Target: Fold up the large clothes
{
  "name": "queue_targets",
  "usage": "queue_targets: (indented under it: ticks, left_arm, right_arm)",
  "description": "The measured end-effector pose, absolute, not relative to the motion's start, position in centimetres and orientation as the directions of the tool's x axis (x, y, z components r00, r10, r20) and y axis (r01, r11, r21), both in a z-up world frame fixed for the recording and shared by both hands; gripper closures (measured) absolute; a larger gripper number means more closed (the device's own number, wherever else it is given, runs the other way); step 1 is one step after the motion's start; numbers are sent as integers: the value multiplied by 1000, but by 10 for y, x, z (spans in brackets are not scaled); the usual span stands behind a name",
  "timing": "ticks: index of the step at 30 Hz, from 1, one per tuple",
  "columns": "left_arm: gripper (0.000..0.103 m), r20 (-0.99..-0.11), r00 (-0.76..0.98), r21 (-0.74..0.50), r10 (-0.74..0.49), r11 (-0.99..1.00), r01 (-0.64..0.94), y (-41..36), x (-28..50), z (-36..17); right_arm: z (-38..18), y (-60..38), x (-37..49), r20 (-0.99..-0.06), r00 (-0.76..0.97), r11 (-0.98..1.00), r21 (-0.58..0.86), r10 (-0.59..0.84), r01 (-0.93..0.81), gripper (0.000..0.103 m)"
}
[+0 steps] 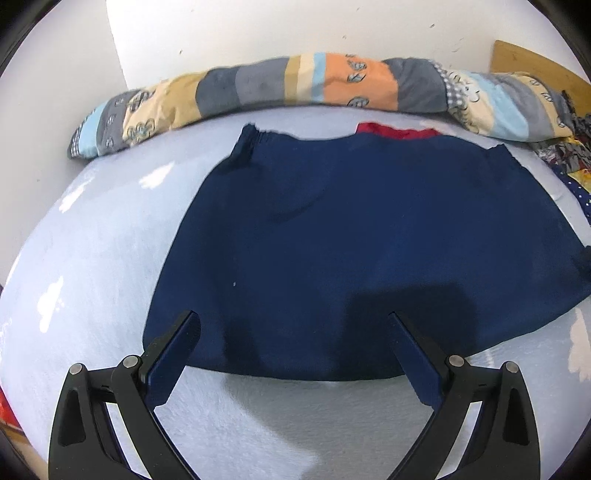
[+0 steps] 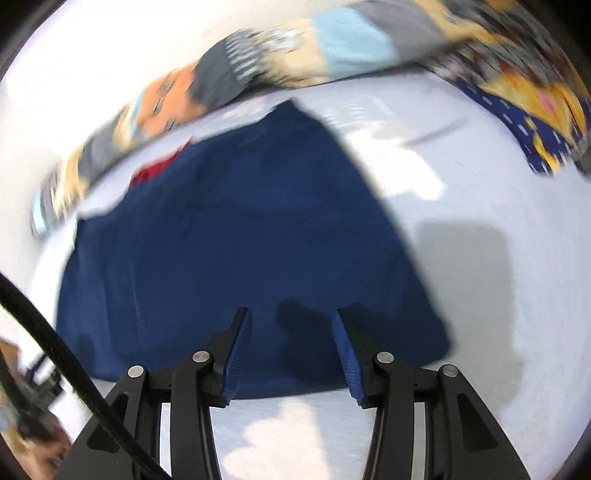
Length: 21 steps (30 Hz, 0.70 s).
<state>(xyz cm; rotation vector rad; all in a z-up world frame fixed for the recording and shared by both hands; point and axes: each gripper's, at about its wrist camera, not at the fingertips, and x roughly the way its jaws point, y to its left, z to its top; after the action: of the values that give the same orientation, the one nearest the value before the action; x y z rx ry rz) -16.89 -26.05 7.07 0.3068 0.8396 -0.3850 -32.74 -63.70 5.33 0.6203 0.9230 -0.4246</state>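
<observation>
Only in the right wrist view, a black cable (image 2: 55, 350); both grippers' jaws apart, empty, above navy garment (image 1: 351, 240).

Left gripper (image 1: 291, 321) and right gripper (image 2: 291, 319): black plastic linkage arms with 4 round silver pivot pins each, blue ribbed finger pads (image 2: 238, 356), thick black cable (image 2: 48, 332) beside right unit.

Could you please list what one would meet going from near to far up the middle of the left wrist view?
Left gripper → pale blue bed sheet → navy garment → red cloth → patchwork quilt roll → white wall.
</observation>
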Motion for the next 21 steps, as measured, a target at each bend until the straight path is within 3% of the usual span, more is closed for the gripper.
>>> queue_targets:
  ticks: [6,11,21]
  left_arm:
    - [3,-773,596,110,-218,879,463,-268,-169,69]
    - [3,-769,597,104,-230,876,470,-273,-172,72]
    - [3,-775,574,62,-265,872,486,-281,-178,69]
  right_arm:
    - [56,-686,-388,-807,587,621,430,-60,655,53]
    - [40,-709,-423,-757,652,470,591,43,656,53]
    - [23,-704,-428,-737,666,412,645,115,643,53]
